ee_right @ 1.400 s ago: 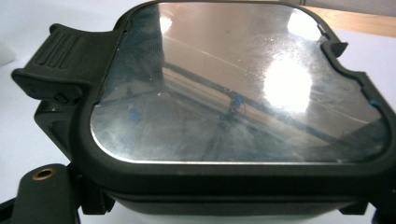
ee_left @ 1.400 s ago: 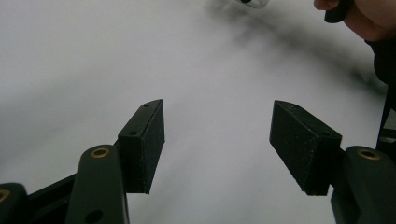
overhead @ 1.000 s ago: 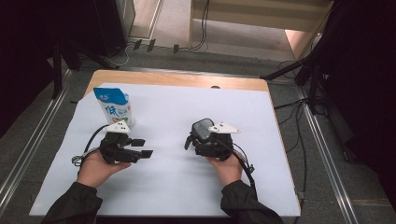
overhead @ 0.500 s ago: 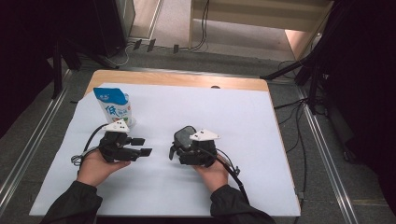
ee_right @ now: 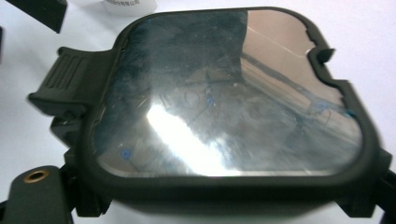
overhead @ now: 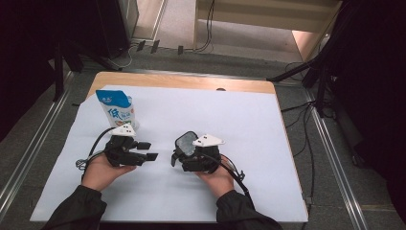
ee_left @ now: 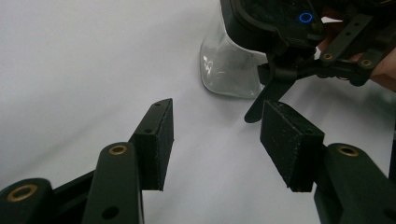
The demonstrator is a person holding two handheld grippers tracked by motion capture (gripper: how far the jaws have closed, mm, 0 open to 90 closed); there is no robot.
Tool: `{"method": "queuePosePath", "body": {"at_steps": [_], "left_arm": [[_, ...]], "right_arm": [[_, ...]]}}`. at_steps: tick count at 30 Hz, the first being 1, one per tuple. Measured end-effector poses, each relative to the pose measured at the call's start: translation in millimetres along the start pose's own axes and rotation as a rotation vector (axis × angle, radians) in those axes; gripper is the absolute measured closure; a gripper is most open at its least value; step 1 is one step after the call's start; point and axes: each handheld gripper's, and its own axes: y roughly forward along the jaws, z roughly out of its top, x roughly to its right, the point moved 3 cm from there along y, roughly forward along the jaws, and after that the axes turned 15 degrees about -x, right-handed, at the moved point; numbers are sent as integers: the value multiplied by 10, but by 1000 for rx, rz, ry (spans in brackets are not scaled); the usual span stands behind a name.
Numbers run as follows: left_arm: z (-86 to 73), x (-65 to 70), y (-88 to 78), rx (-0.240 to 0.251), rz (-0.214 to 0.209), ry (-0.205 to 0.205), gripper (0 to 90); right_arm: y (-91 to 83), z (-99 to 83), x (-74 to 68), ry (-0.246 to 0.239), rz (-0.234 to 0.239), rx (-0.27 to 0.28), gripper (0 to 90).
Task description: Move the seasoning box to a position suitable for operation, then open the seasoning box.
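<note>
A clear container (overhead: 186, 143) with a dark-rimmed lid (ee_right: 233, 93) sits mid-table on the white sheet (overhead: 268, 143), clamped in the right gripper (overhead: 184, 155). The left gripper (overhead: 146, 151) hovers just beside it, jaws apart and empty. A blue-and-white pouch (overhead: 116, 109) stands behind.

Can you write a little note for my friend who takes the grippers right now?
Left gripper: open, nothing between its pads, low over the white sheet.
Right gripper: holds a clear container with a dark-rimmed lid; whether the jaws press on it can't be told.
The blue and white pouch stands upright at the sheet's far left, behind the left gripper, untouched.
Done: the container is brought close to the left gripper.
Left: likely opening it, then the pouch.
</note>
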Motion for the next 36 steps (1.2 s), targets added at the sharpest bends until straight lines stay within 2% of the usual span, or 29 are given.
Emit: {"method": "queuePosePath", "body": {"at_steps": [4,8,9,12,14,16,17,19,22,23,24,28,31,36], "left_arm": [[51,21,24,-16,4,19,486],[106,47,15,-4,-16,39,532],[118,44,13,-1,-31,42,564],[157,39,-3,9,-32,51,644],[195,50,-13,3,-44,55,702],[234,65,-5,-3,-49,81,786],[252,74,5,-15,-46,95,827],[285,83,32,-25,-44,110,900],[339,63,97,-36,-46,107,900],[339,63,97,-36,-46,107,900],[356,52,122,-25,-50,106,900],[366,10,200,-21,-44,96,900],[381,21,233,-14,-43,103,900],[406,42,305,-16,-31,104,900]], "right_arm": [[-131,-34,24,-4,11,1,112],[-291,-87,33,12,60,-4,115],[-325,-103,35,11,71,-12,133],[-425,-154,43,0,86,-4,166],[-485,-189,61,2,94,2,228],[-537,-225,88,2,99,13,294],[-556,-242,104,-1,111,10,355],[-586,-276,131,1,116,1,421],[-603,-297,166,9,135,3,608],[-603,-297,166,9,135,3,608],[-589,-287,180,11,143,1,713],[-547,-271,198,14,144,1,836],[-516,-258,204,28,159,-2,900],[-495,-253,238,45,172,0,900]]}}
